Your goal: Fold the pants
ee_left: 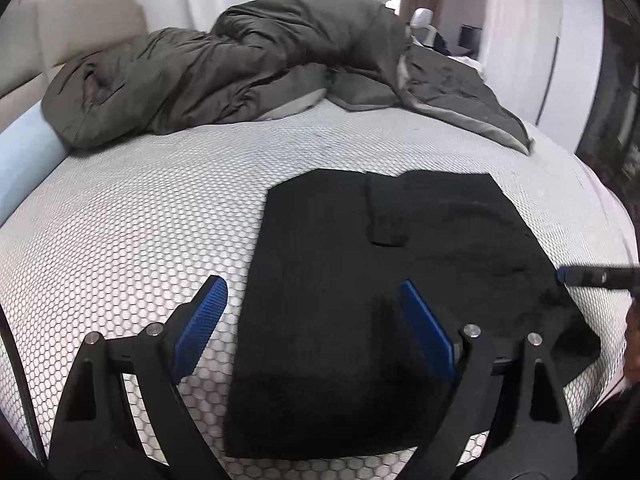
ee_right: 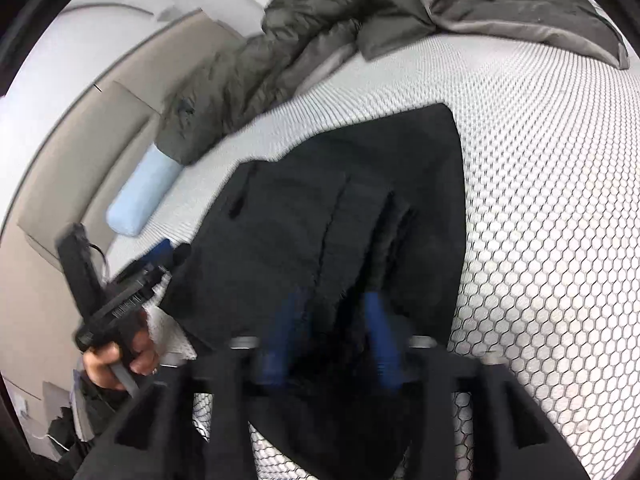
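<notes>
Black pants [ee_left: 380,300] lie folded flat on the white honeycomb-patterned bed [ee_left: 140,240]. My left gripper [ee_left: 312,292] is open just above the pants' near left edge, with one blue finger [ee_left: 204,320] over the bed and the other over the cloth. In the right wrist view the pants [ee_right: 320,220] fill the middle. My right gripper [ee_right: 332,312] hovers over their near end, blurred, its blue fingers [ee_right: 376,320] apart with cloth between them. The right gripper's tip also shows in the left wrist view [ee_left: 564,274] at the pants' right edge.
A rumpled dark olive duvet [ee_left: 240,68] lies across the far side of the bed. A light blue pillow [ee_right: 140,196] sits by the beige headboard [ee_right: 100,128]. The left gripper and the hand holding it [ee_right: 120,320] show at the pants' left side.
</notes>
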### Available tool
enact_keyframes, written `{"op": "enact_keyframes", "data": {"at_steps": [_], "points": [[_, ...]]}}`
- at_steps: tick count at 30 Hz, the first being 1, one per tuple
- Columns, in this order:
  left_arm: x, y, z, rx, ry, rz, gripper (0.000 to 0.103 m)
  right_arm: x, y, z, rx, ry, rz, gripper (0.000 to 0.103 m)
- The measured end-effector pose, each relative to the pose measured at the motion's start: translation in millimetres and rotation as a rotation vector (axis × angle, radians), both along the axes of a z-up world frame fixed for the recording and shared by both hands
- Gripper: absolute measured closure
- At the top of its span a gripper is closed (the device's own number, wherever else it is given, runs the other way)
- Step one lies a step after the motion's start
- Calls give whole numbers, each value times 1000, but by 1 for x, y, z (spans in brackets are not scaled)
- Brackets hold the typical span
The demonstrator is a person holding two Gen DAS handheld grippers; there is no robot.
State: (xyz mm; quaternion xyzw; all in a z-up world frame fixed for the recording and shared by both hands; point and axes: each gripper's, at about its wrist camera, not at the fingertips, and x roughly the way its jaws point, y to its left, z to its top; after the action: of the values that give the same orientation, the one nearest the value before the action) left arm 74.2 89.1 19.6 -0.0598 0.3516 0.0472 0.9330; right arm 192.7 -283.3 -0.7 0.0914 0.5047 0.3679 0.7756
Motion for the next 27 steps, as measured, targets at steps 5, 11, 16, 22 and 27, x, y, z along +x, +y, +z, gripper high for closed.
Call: {"op": "enact_keyframes", "data": {"at_steps": [5, 11, 16, 22, 27], "points": [[8, -46, -5, -4, 20, -130, 16, 14, 6, -26, 52, 127, 7, 50], [15, -116, -19, 127, 44, -307, 16, 13, 17, -33, 32, 98, 10, 64], [9, -119, -9, 70, 18, -352, 16, -3, 6, -1, 125, 29, 29, 92], [-8, -81, 15, -19, -79, -205, 13, -27, -11, 13, 213, 63, 61, 92], [3, -85, 9, -42, -35, -186, 13, -13, -9, -33, 90, 208, 1, 86]]}}
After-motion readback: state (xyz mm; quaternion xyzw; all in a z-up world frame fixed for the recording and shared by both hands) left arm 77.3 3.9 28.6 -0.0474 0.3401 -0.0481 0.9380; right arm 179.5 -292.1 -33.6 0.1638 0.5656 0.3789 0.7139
